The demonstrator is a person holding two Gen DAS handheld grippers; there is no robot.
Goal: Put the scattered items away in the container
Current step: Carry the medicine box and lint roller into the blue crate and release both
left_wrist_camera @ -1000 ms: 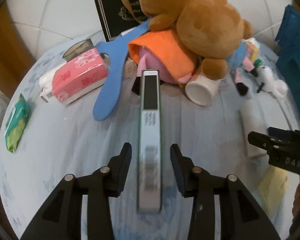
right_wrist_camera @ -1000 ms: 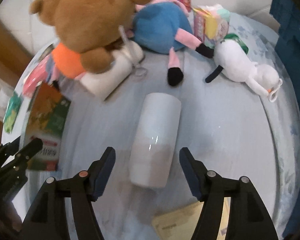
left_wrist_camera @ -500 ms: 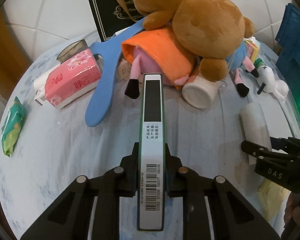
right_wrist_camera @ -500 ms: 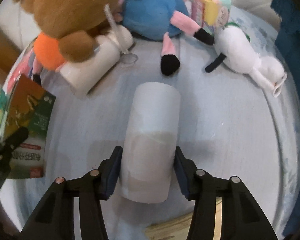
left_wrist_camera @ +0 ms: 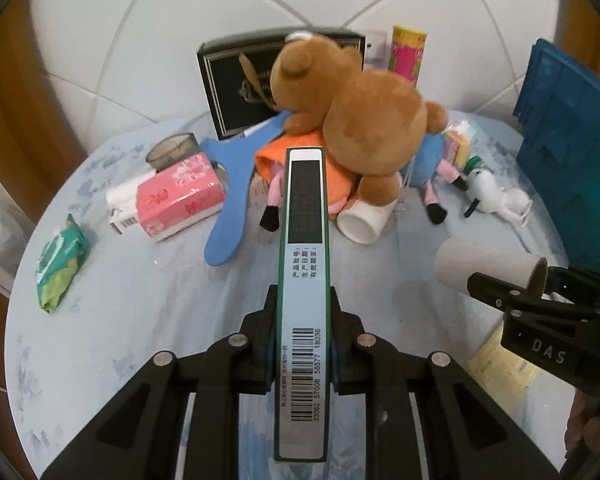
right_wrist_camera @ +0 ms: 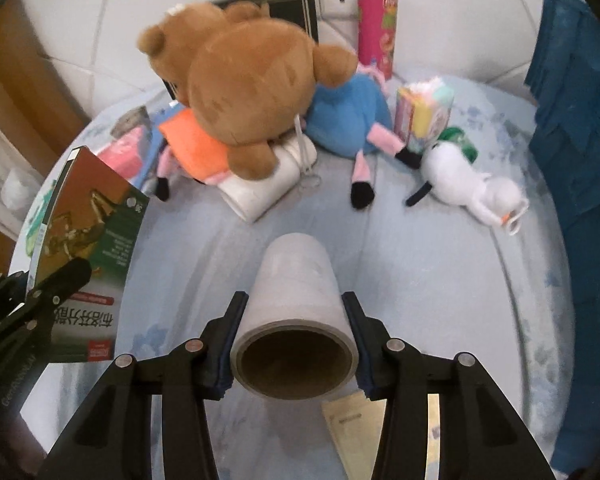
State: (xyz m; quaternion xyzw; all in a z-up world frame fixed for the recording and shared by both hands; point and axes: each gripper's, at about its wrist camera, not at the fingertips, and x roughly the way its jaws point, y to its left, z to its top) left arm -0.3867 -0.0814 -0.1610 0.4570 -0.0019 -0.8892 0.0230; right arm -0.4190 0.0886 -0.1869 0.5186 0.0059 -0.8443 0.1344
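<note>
Paper roll (right_wrist_camera: 296, 312): lying lengthwise in the right tongs (right_wrist_camera: 294, 344), gripped, lifted above the worktop (right_wrist_camera: 420, 272). Flat box (left_wrist_camera: 302, 280): lengthwise, clamped in the left tongs (left_wrist_camera: 302, 344). Blue container (left_wrist_camera: 572, 152) standing rightward, nearer the right tongs.

teddy bear (left_wrist_camera: 364, 120) atop plush pile mid-table, tissue pack (left_wrist_camera: 180, 199) to its left, crate (left_wrist_camera: 572, 160) at right edge
</note>
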